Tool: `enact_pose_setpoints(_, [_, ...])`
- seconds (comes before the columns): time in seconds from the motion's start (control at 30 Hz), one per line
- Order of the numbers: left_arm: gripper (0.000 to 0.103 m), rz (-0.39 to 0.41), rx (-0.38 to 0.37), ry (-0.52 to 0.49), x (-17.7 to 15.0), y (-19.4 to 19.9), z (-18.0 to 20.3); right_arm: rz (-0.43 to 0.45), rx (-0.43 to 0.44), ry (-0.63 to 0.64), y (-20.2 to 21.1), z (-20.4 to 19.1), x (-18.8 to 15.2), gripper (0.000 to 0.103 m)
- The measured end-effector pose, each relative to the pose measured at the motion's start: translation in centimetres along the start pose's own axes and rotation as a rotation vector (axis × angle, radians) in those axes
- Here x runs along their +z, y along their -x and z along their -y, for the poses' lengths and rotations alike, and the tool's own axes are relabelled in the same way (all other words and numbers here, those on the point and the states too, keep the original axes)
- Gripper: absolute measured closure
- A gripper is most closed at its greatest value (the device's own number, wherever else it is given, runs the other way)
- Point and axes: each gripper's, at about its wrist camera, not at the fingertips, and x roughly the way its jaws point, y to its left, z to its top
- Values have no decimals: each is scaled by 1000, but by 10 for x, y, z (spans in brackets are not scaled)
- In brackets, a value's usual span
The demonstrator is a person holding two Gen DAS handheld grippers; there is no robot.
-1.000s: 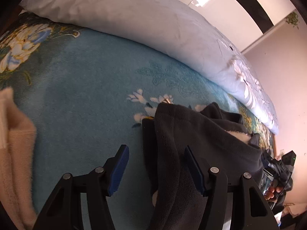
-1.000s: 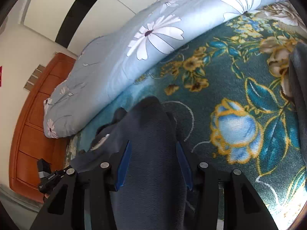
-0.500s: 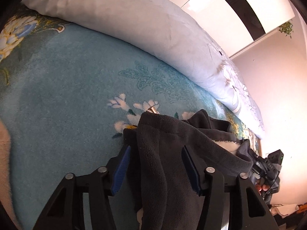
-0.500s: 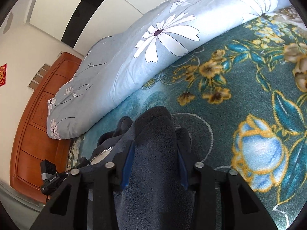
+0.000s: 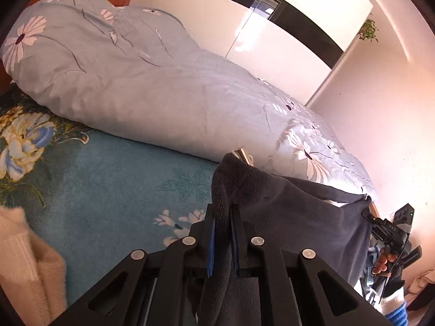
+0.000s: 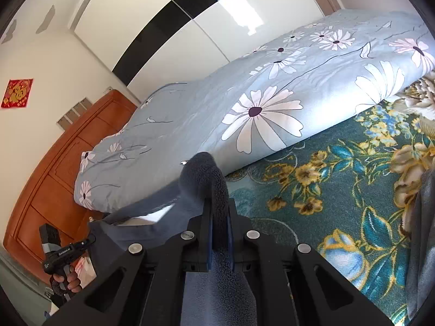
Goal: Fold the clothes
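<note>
pinching dark fleece garment (image 5: 293, 212): left tool (image 5: 223, 233) and right tool (image 6: 219, 233), above floral blanket (image 5: 108, 184).

Fleece (image 5: 285, 217) runs off the bottom edge and covers both pads of the left gripper (image 5: 223, 233), a cream garment (image 5: 24, 258) is cropped at the left, and grey cloth (image 6: 424, 244), maybe another garment, is cropped at the right edge.

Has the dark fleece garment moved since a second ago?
Yes. The dark fleece garment has risen off the teal blanket, now overlapping the floral duvet.
</note>
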Motion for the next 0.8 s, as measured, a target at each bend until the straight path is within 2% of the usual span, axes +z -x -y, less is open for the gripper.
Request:
enact_pose_setpoints(0.17, [93,-154,122,66,-29,-60,-33,-138,-114,-125,-53,39,-21,94])
enact_pose_setpoints(0.3, [91,-192,92,143,-48,-79,-57,-170,-121,-178,-67,59,-30,94])
enact_pose_setpoints(0.5, [87,-194,52,149,-45,-72,-49,-191,-140,-115,-67,50,-29,92])
enact_pose_setpoints(0.6, [68,-194,29,137,-40,-59,-41,-191,-144,-77,-58,41,-26,90])
enact_pose_setpoints(0.67, [48,-166,-3,157,-48,-42,-40,-170,-128,-52,-42,34,-26,74])
enact_pose_setpoints(0.7, [45,-148,-23,172,-54,-33,-41,-157,-117,-37,-31,30,-27,60])
enact_pose_setpoints(0.73, [42,-131,-43,188,-60,-24,-41,-143,-105,-21,-21,26,-29,53])
enact_pose_setpoints(0.8, [36,-95,-83,220,-73,-6,-41,-141,-61,8,2,21,-44,53])
